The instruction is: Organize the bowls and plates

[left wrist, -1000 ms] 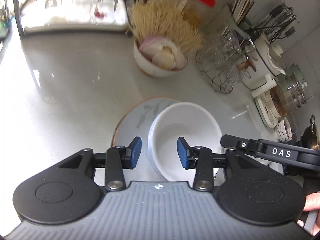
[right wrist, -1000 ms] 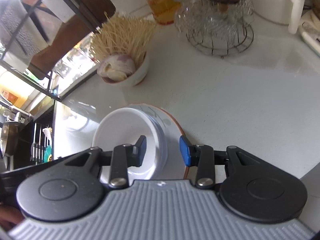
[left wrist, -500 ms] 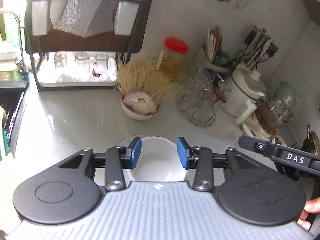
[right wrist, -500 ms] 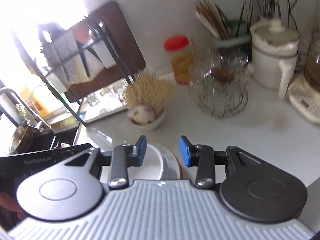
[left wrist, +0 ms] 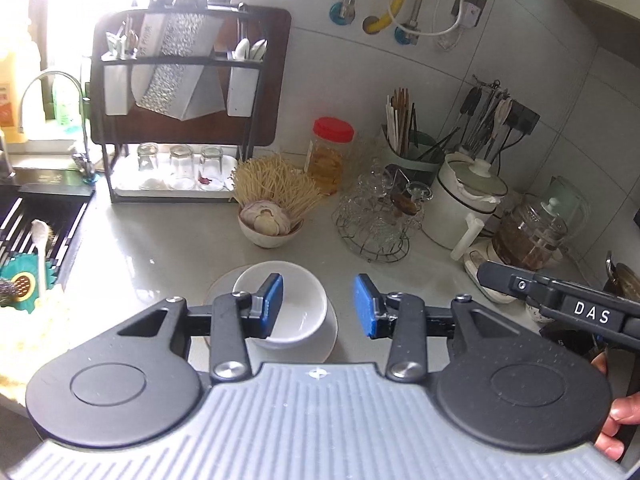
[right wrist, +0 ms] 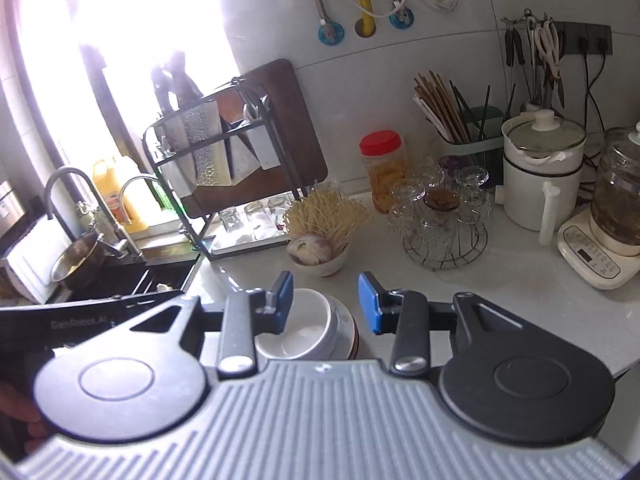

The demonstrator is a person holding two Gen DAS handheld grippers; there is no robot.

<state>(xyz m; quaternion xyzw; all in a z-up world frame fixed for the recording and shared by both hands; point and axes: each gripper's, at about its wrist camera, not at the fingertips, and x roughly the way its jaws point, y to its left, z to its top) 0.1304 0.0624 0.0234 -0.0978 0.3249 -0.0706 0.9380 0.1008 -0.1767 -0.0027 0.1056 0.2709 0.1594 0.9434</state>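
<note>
A white bowl (left wrist: 302, 308) sits on a plate (left wrist: 224, 280) on the grey counter, just below and ahead of both grippers. In the right wrist view the bowl (right wrist: 308, 332) rests on the brown-rimmed plate (right wrist: 352, 332). My left gripper (left wrist: 318, 306) is open and empty, raised above the stack. My right gripper (right wrist: 326, 302) is open and empty, also raised above it. The right gripper's body (left wrist: 560, 304) shows at the right edge of the left wrist view.
A bowl of garlic and noodles (left wrist: 272, 220) stands behind the stack. A wire rack of glass cups (left wrist: 380, 216), a red-lidded jar (left wrist: 330, 156), a white pot (left wrist: 464, 204) and a kettle (right wrist: 612, 216) line the back right. A dish rack (left wrist: 180, 120) and sink (right wrist: 100, 264) are to the left.
Both grippers have risen and pulled back from the bowl and plate, staying open. The stack now looks smaller and lower in both views, and more of the kitchen wall shows.
</note>
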